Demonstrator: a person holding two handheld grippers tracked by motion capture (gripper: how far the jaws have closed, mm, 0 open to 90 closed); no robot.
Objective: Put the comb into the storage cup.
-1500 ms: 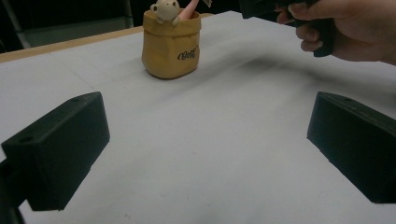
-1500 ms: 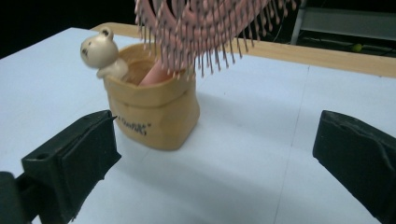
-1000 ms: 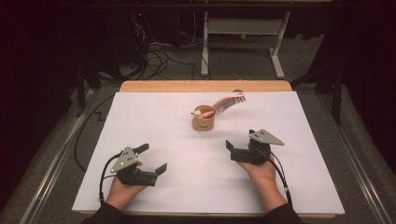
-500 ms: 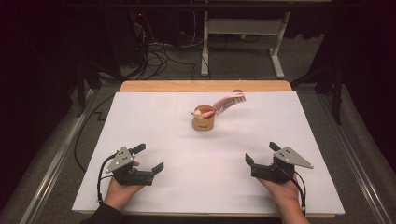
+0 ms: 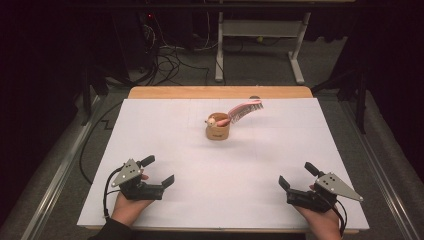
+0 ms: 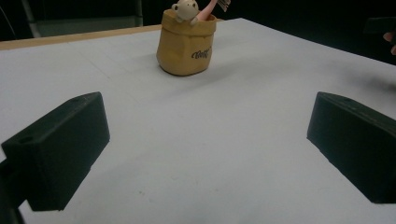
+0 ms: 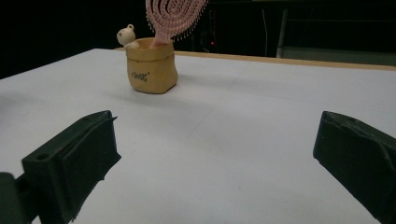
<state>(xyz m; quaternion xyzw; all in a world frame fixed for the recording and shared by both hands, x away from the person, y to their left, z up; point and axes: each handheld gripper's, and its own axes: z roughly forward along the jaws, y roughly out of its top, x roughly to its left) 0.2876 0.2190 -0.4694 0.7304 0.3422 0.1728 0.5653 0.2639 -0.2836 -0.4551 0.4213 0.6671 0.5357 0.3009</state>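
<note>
Since a second ago the right gripper has drawn back from the middle of the table to the near right corner, and half a second ago it was already close to that spot; it now rests low by the front edge. The left gripper has barely shifted at the near left. Both have their jaws spread wide and hold nothing, with bare white table between the black jaws in each gripper view.

The small tan pouch-shaped holder has not moved: it stands upright toward the far middle of the table, well apart from both grippers. A pink hairbrush sticks out of it, leaning to the right and away, beside a little cream bear figure at the holder's rim.

In the left gripper view the brush is cut off by the top edge, so just a bit of its handle and bristles shows above the holder. In the right gripper view the top of the brush head is cropped too. The dark print on the holder's front is too small to read. The brush's lower handle is hidden inside the holder
</note>
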